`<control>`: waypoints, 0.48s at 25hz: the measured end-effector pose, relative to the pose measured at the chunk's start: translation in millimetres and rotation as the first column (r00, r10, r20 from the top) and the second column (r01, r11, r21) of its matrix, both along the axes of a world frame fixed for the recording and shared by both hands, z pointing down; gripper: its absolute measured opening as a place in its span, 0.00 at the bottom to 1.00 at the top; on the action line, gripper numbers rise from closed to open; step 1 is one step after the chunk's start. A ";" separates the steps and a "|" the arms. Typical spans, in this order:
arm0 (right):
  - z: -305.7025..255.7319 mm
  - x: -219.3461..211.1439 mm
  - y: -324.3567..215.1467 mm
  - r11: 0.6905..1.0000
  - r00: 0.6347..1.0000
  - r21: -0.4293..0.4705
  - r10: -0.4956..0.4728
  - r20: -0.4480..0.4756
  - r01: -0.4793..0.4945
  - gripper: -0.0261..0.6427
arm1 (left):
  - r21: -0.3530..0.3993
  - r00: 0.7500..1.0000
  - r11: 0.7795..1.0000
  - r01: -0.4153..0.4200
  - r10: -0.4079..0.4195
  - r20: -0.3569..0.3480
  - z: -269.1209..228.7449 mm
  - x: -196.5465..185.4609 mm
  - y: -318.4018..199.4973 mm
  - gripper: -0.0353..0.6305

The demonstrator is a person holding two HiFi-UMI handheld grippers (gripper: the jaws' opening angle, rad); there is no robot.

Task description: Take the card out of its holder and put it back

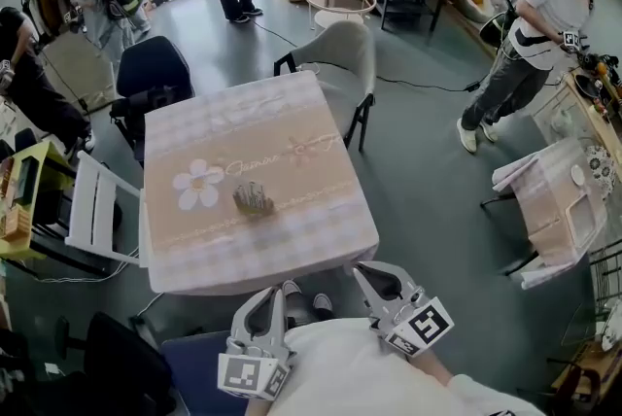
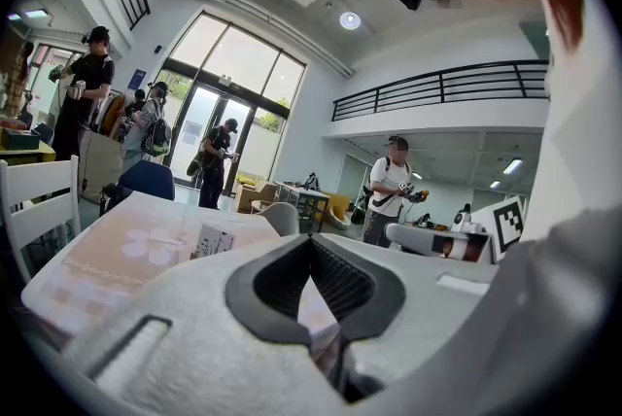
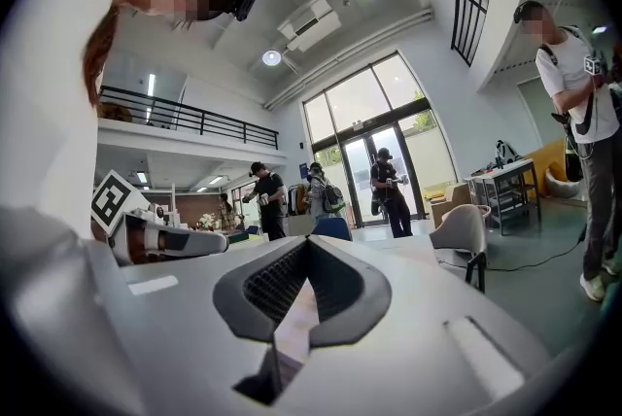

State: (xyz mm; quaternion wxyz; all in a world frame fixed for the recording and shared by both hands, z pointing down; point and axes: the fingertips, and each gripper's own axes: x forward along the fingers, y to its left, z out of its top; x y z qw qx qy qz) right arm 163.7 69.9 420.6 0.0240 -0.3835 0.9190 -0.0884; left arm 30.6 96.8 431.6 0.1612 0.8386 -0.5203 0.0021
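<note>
The card holder (image 1: 253, 200), a small greyish stand with a pale card in it, sits near the middle of the pink checked table (image 1: 292, 239). In the left gripper view the card holder (image 2: 215, 240) shows as a small white block beyond the jaws. Both grippers are held close to the person's body, short of the table's near edge. The left gripper (image 1: 276, 295) (image 2: 312, 240) is shut with nothing in it. The right gripper (image 1: 367, 273) (image 3: 309, 242) is likewise shut and empty. Neither touches the holder.
A grey chair (image 1: 340, 59) stands at the table's far side, a blue chair (image 1: 151, 69) at its far left and a white chair (image 1: 97, 210) on the left. Another clothed table (image 1: 554, 200) is at the right. Several people stand around the room.
</note>
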 end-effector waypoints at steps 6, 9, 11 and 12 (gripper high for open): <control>-0.5 -4.6 1.6 1.000 1.000 0.003 -0.013 -0.004 0.013 0.04 | 0.004 1.000 1.000 0.022 -0.022 -0.006 -0.6 -6.2 3.7 0.06; -1.1 -7.8 1.4 1.000 1.000 0.004 -0.021 -0.005 0.021 0.04 | 0.003 0.999 0.999 0.032 -0.032 -0.007 -1.1 -9.7 4.8 0.06; -0.3 -9.1 1.1 1.000 1.000 0.003 -0.027 -0.005 0.027 0.04 | 0.004 0.999 0.999 0.038 -0.038 -0.008 -0.6 -11.1 5.4 0.06; 0.1 -9.5 1.0 1.000 1.000 0.003 -0.029 -0.005 0.029 0.04 | 0.004 0.999 0.999 0.041 -0.041 -0.009 -0.1 -11.6 5.6 0.06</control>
